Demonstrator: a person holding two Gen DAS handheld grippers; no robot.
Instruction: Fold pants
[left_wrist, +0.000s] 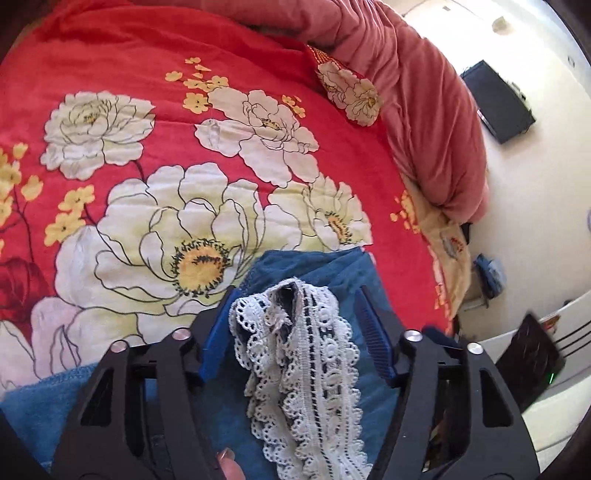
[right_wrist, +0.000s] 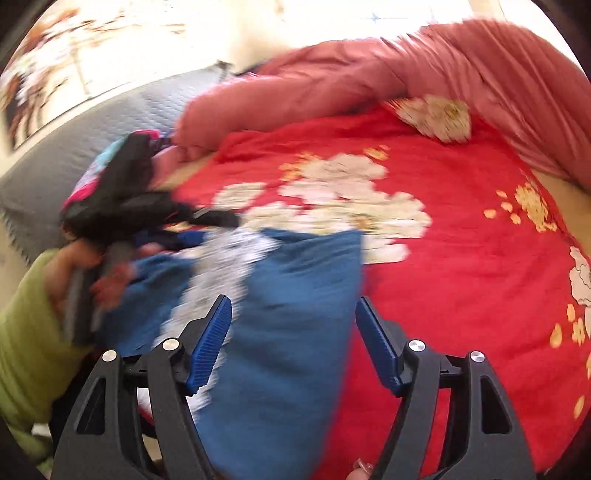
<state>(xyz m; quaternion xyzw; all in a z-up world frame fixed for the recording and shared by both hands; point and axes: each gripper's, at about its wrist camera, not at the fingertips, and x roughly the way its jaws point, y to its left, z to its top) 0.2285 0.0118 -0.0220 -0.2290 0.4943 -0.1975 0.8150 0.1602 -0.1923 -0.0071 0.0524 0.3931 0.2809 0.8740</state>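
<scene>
Blue pants (left_wrist: 314, 269) with lace trim (left_wrist: 295, 354) are seen between the parted pads, untouched, of the left gripper (left_wrist: 295, 328), extending toward 12 o'clock; the right gripper (right_wrist: 293, 332) is likewise held open over them.

A red bedspread (left_wrist: 155, 55) printed with large white flowers and small yellow blossoms covers a bed. A pink quilt (left_wrist: 424, 92) lies bunched along its far edge, folded back so a corner of the flowered side shows. Beyond the bed is a pale floor (left_wrist: 524, 184) with a flat black object (left_wrist: 496, 101) lying on it and a small blue item (left_wrist: 489, 275) near the bed's corner. In the blurred right wrist view, a grey quilted pad (right_wrist: 74, 140) lies past the bedspread's left side, and a picture (right_wrist: 33, 85) hangs on the bright wall behind.
</scene>
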